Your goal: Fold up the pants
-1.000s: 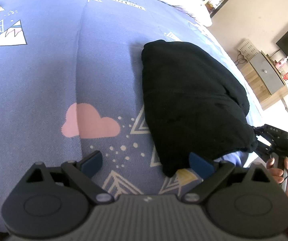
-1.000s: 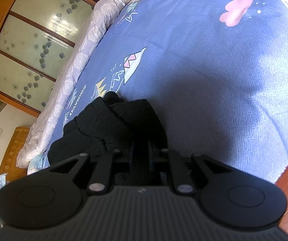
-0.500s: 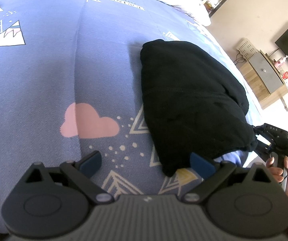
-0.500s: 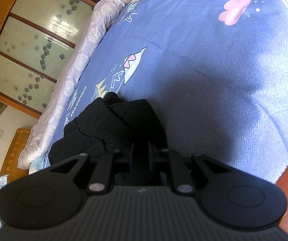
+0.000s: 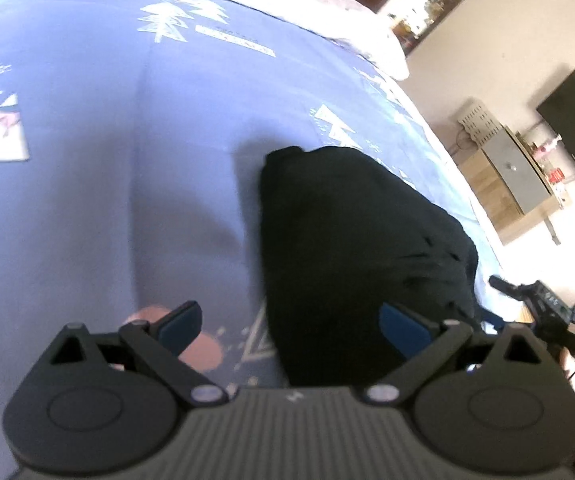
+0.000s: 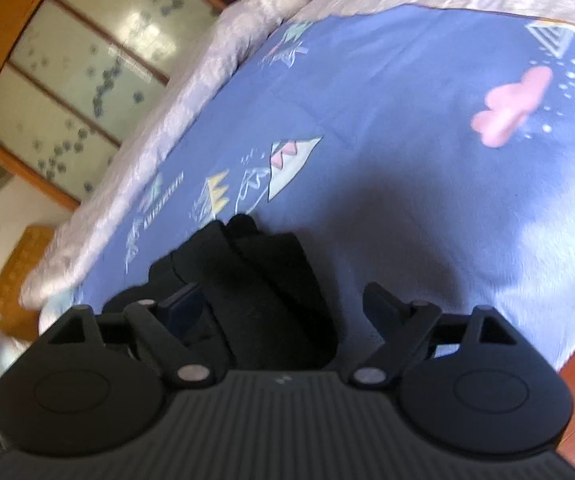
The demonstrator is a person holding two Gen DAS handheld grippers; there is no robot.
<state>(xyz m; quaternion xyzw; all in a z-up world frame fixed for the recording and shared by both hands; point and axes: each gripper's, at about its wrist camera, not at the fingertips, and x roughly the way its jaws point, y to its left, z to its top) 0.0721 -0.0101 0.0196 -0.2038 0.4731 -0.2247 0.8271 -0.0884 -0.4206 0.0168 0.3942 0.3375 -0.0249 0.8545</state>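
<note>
A bed (image 5: 87, 200) under a blue sheet printed with trees, triangles and a pink cloud. Folded black pants (image 5: 351, 240) lie bunched on it, near the edge.

Black pants (image 5: 359, 248), folded into a thick, compact bundle, lying flat on the blue printed bedspread (image 5: 87, 200) near its edge. Layers stacked, slightly rumpled at one end; fabric dark, soft, knit-looking, folds showing along the side (image 6: 255, 280).
</note>
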